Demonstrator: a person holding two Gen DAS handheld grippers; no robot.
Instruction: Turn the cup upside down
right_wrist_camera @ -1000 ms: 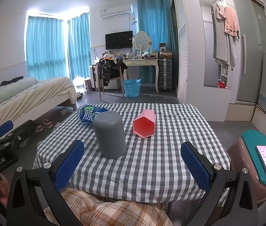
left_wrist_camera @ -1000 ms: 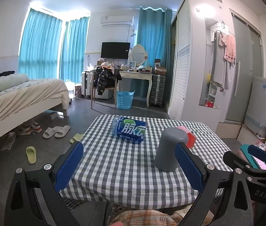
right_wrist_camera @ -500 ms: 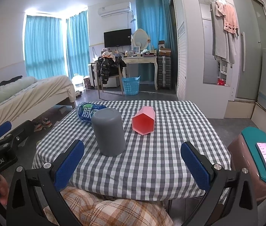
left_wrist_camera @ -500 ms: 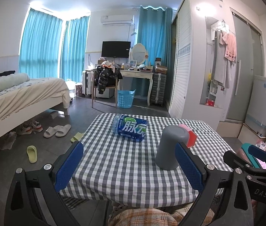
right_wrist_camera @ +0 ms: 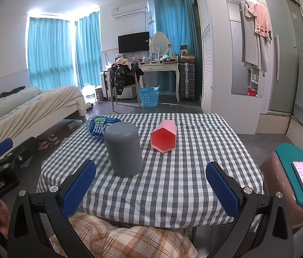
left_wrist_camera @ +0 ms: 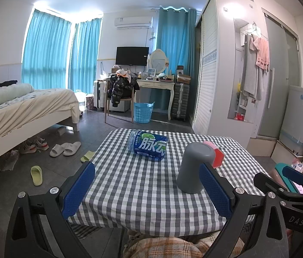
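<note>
Grey cup (right_wrist_camera: 124, 149) stands mouth-down; pink cup (right_wrist_camera: 164, 137) on side, empty; bottle (left_wrist_camera: 149, 145) reads "脉动". Left gripper (left_wrist_camera: 147, 192) & right gripper (right_wrist_camera: 150, 188) both spread wide, holding nothing.

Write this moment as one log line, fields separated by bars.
grey cup: upside down on table | pink cup: on side | left gripper: open | right gripper: open, empty

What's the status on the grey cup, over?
Left tool and right tool open, empty, short of the table. Grey cup stands mouth down. Pink cup and bottle lie behind it; approach unobstructed.
</note>
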